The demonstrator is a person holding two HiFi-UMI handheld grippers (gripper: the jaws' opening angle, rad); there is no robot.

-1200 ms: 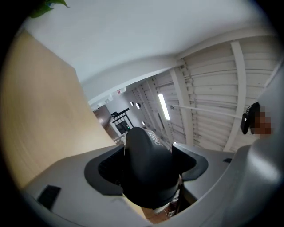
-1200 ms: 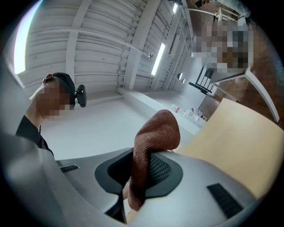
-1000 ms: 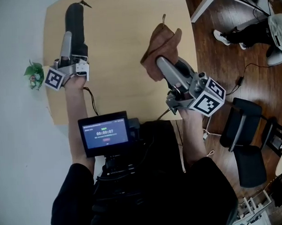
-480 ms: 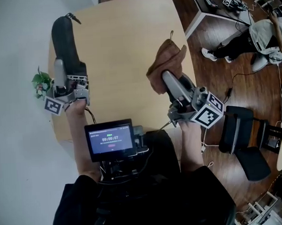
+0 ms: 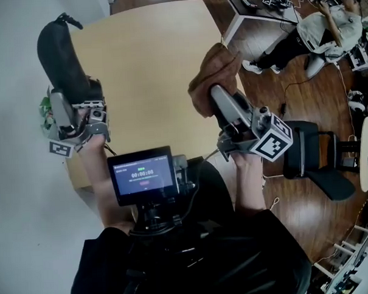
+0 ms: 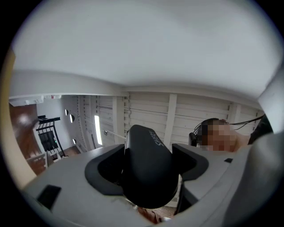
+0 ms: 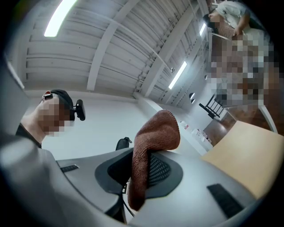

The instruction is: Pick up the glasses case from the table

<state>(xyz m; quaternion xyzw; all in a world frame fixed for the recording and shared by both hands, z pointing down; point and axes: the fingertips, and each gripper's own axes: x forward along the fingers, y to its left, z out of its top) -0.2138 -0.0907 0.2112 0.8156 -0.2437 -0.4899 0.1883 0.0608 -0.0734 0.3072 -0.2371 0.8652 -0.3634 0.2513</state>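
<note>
1. Two grippers are both loaded: the left gripper [image 5: 78,96] clamps the black glasses case [image 5: 57,57], and the right gripper [image 5: 221,99] pinches a brown cloth [image 5: 212,75]
2. The glasses case is off the table [image 5: 150,65], in the air over its left edge at about ten o'clock from the person, with its free end tilted up and away
3. The grip sits across the narrow width of the case near one end, likely because that is the only span the jaws can take, so the long body sticks out beyond them
4. The left jaws stand part-way apart, just as wide as the case, with the pads pressing on both its sides
5. The right jaws are almost together on a fold of the cloth, which droops over one jaw; that gripper hangs at about one o'clock by the table's right edge, in my judgement parked out of the way
6. The pick-up looks done, as far as these views show
</note>
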